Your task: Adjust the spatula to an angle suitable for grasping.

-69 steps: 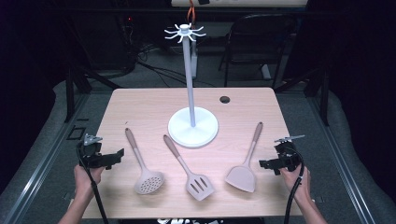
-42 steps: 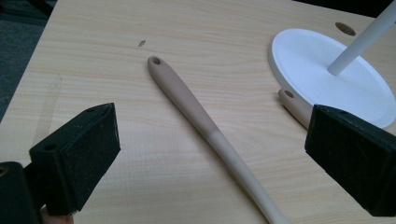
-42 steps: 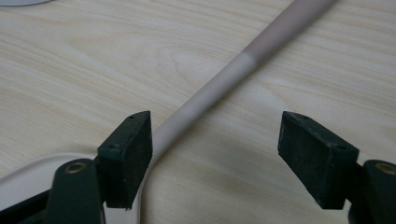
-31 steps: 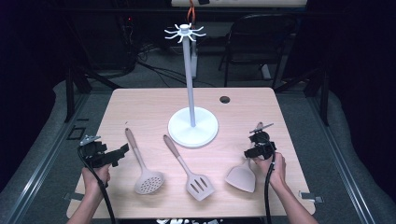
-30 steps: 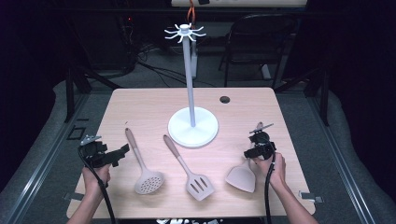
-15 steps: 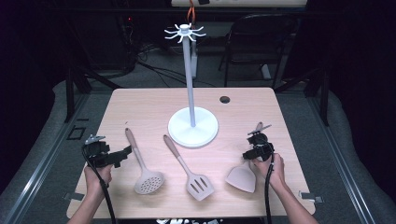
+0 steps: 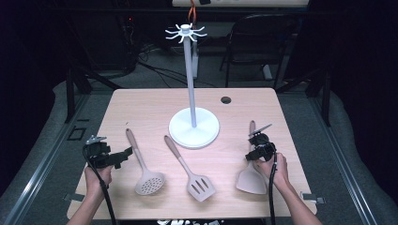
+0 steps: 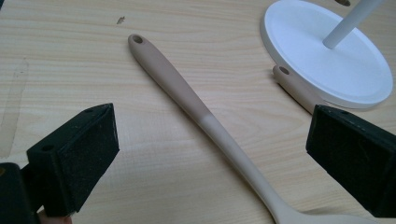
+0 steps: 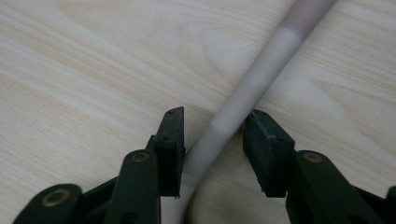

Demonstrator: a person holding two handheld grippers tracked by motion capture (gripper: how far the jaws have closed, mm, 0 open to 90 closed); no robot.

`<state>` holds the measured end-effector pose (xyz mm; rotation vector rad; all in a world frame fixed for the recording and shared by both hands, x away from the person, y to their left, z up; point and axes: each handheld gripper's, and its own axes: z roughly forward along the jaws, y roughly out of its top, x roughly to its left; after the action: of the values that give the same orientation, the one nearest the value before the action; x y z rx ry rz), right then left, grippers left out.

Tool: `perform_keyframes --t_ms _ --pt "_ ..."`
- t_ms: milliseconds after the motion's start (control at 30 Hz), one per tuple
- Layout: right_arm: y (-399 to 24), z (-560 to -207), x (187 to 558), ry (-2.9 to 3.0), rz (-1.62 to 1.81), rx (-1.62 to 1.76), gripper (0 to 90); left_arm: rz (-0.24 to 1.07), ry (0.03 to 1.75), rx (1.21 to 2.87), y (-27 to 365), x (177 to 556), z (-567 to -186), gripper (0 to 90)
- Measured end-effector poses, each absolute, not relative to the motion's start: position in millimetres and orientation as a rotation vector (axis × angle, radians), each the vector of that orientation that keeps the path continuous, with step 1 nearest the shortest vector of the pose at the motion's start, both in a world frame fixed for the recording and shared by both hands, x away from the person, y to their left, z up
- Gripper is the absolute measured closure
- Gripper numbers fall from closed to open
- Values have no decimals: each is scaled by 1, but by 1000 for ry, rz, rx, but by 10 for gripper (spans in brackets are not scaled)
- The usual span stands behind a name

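Three utensils on one table (image 7: pixel 150 101): one skimmer (image 7: pixel 149 180), one slotted turner (image 7: pixel 201 186), one solid turner (image 7: pixel 252 182), one white stand (image 7: pixel 194 132) with hooks on top, two grippers, left (image 7: pixel 126 154) and right (image 7: pixel 251 156), one chair (image 7: pixel 256 40) behind

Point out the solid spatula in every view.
High view: the spatula lies near the table's right front corner, blade toward the person.
Right gripper view: its handle runs from bottom centre to top right.
Shared landmark: the pale wood-grain table.
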<state>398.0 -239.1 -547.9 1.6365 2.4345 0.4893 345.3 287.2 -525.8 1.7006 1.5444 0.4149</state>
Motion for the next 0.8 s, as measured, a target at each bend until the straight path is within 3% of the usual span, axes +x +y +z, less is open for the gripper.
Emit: perform_keyframes --t_ms 333,600,800 --pt "-233 -543 392 2550 398 1550 742 410 1534 1731 285 346 -526 23" --pt "-229 -545 396 2545 434 1543 681 424 1526 1776 281 346 -526 76" --pt "-230 -544 400 2512 454 1558 695 436 1525 1813 276 347 -526 61"
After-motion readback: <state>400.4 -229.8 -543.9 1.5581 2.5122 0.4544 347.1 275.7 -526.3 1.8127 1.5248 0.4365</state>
